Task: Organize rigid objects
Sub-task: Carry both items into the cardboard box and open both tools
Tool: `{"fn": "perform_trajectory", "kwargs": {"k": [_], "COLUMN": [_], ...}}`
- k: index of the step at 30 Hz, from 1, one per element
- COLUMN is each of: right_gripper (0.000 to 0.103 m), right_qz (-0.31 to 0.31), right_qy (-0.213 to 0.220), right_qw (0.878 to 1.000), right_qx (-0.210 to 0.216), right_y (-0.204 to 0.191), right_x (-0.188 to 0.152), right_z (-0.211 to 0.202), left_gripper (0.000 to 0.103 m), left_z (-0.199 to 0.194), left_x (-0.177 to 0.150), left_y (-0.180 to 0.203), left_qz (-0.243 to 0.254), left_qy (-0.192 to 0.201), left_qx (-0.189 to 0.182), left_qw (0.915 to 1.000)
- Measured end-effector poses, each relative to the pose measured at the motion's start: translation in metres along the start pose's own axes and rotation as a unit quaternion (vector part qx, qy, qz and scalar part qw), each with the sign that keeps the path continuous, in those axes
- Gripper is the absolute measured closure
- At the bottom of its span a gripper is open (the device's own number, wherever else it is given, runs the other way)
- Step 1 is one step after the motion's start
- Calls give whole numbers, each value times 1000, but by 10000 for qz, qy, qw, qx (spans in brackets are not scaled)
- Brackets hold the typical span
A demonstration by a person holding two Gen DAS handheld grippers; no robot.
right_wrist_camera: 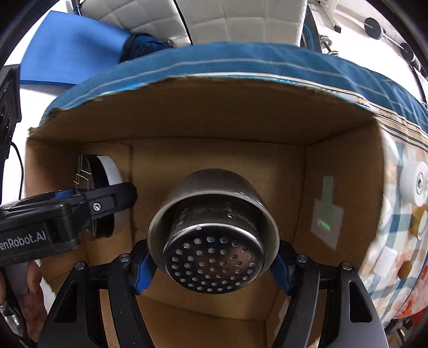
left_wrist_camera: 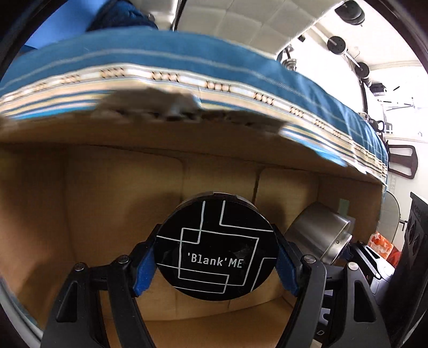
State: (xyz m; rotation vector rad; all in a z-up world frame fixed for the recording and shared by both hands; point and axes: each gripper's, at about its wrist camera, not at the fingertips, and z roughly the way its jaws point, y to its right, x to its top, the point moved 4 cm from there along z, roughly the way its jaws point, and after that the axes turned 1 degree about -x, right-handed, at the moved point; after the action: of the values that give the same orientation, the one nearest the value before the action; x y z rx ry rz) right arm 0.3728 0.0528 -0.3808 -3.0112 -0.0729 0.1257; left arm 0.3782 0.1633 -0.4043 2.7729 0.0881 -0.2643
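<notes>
My left gripper (left_wrist_camera: 215, 258) is shut on a round black tin (left_wrist_camera: 216, 246) with white line art and the words 'Blank' ME, held over the open cardboard box (left_wrist_camera: 80, 203). My right gripper (right_wrist_camera: 212, 257) is shut on a steel perforated cup (right_wrist_camera: 212, 235), held inside the same box (right_wrist_camera: 214, 150). The steel cup also shows in the left wrist view (left_wrist_camera: 318, 233) at the right. The left gripper with the black tin (right_wrist_camera: 100, 187) shows at the left in the right wrist view.
The box stands on a blue striped cloth (left_wrist_camera: 187, 61). A white roll (right_wrist_camera: 414, 183) and small items lie on a patterned cloth right of the box. A blue mat (right_wrist_camera: 69, 53) and white quilted cushion (right_wrist_camera: 240, 21) lie beyond. A label (right_wrist_camera: 326, 214) sticks on the box's right inner wall.
</notes>
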Motion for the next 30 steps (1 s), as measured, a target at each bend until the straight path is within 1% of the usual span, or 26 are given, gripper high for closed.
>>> {"fn": "perform_trajectory", "kwargs": {"k": [4, 6, 10, 12, 14, 19, 20, 23, 24, 26, 28, 30], "right_gripper": [30, 30, 30, 29, 28, 24, 23, 18, 14, 10, 0, 0], "right_qz": [30, 35, 42, 74, 62, 43, 47, 41, 32, 13, -8, -16], "right_qy": [-130, -161, -248, -308, -271, -217, -229, -248, -232, -192, -109, -42], "right_qw": [9999, 9999, 9997, 9995, 9996, 9997, 9997, 9997, 9997, 9998, 9999, 9999], "right_qx": [24, -1, -43, -43, -79, -72, -49, 43, 70, 94, 83, 108], "right_y": [-3, -4, -11, -15, -18, -26, -28, -32, -28, -25, -26, -29], "right_x": [9, 12, 20, 19, 21, 18, 14, 6, 4, -1, -13, -24], "right_z": [12, 16, 20, 20, 16, 6, 3, -5, -6, -11, -17, -26], "left_gripper": [30, 30, 29, 27, 18, 7, 7, 7, 6, 0, 0, 0], "left_z": [16, 16, 15, 13, 10, -4, -8, -18, -23, -30, -41, -52], "left_x": [5, 6, 7, 6, 5, 0, -2, -11, -16, -27, -38, -51], "left_y": [4, 4, 5, 5, 5, 7, 7, 11, 13, 12, 11, 11], "left_qz": [18, 50, 24, 27, 35, 1, 18, 65, 93, 113, 128, 159], "left_qy": [-182, -135, -151, -157, -148, -13, 0, 35, 54, 150, 273, 415], "left_qx": [-23, 70, 117, 175, 186, 199, 209, 321, 369, 457, 594, 700], "left_qw": [9998, 9999, 9998, 9997, 9997, 9998, 9998, 9995, 9993, 9988, 9978, 9966]}}
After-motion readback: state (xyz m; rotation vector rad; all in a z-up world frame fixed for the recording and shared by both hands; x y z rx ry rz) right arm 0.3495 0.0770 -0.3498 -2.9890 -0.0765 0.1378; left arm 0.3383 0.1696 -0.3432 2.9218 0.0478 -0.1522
